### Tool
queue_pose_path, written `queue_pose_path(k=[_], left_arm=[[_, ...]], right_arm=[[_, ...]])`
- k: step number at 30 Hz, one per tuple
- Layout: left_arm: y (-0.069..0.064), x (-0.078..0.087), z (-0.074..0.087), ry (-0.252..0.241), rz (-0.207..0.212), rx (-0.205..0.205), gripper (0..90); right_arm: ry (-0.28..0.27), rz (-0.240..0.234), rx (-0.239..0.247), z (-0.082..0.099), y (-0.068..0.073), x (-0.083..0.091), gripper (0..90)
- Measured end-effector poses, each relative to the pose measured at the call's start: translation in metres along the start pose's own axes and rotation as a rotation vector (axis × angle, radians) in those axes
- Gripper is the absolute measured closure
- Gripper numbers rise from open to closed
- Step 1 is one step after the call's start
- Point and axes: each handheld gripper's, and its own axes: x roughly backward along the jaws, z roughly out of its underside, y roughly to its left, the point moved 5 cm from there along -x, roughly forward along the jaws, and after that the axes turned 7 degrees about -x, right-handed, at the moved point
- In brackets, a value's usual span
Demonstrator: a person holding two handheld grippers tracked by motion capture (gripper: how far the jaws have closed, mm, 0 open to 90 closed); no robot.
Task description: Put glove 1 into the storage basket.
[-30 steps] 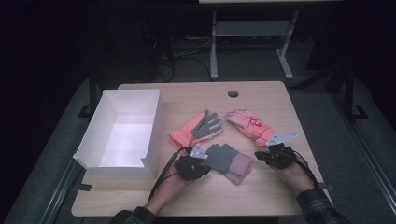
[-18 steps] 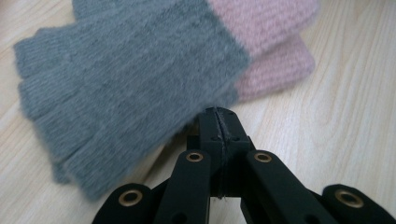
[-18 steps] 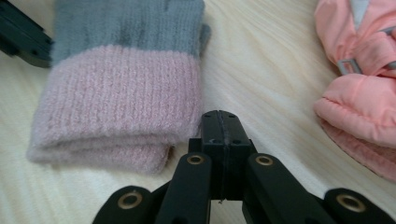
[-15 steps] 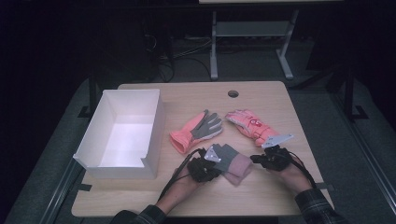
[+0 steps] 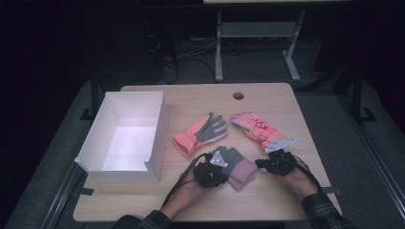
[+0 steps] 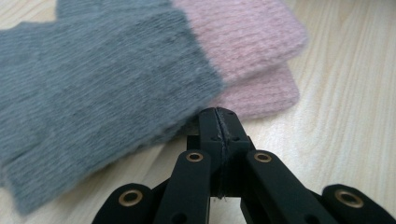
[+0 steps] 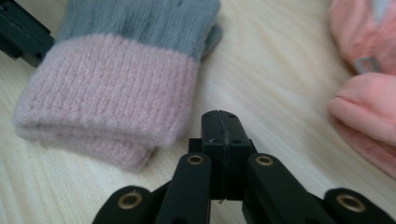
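Here both clenched empty: left gripper (image 6: pixel 217 114) tips at knit gloves (image 6: pixel 140 70) edge, right gripper (image 7: pixel 219 116) just beside their cuff.

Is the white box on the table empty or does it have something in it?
Empty: the high view shows the white box with a bare floor, and all gloves lie outside it.

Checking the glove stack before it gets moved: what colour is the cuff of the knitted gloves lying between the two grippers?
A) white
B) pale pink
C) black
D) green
B: the grey knitted gloves end in a ribbed pale pink cuff, also seen in the high view.
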Motion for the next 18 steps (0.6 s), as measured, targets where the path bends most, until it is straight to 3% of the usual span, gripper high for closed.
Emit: queue_pose_path(k=[2,8,10,13,17,18], left_arm=[[-0.002,-0.001,-0.001,0.001,-0.008,-0.013,89.6],[-0.002,-0.001,-0.001,-0.003,-0.005,-0.007,89.6],[-0.002,-0.001,-0.001,-0.007,-0.006,-0.011,89.7],[-0.002,-0.001,-0.001,-0.004,-0.002,-0.005,89.6],[-0.001,0.002,0.001,0.006,0.002,-0.004,89.5],[0.001,0.007,0.003,0.018,0.007,0.004,89.5]], right_arm=[[0.011,-0.024,0.011,0.001,0.004,-0.001,90.0],[0.014,-0.036,0.064,0.001,0.017,0.004,90.0],[0.022,-0.063,0.076,0.002,0.023,0.003,90.0],[0.036,-0.057,0.114,0.002,0.030,0.000,90.0],[0.029,-0.034,0.107,0.002,0.027,0.003,90.0],[0.018,-0.020,0.087,0.002,0.020,0.005,90.0]])
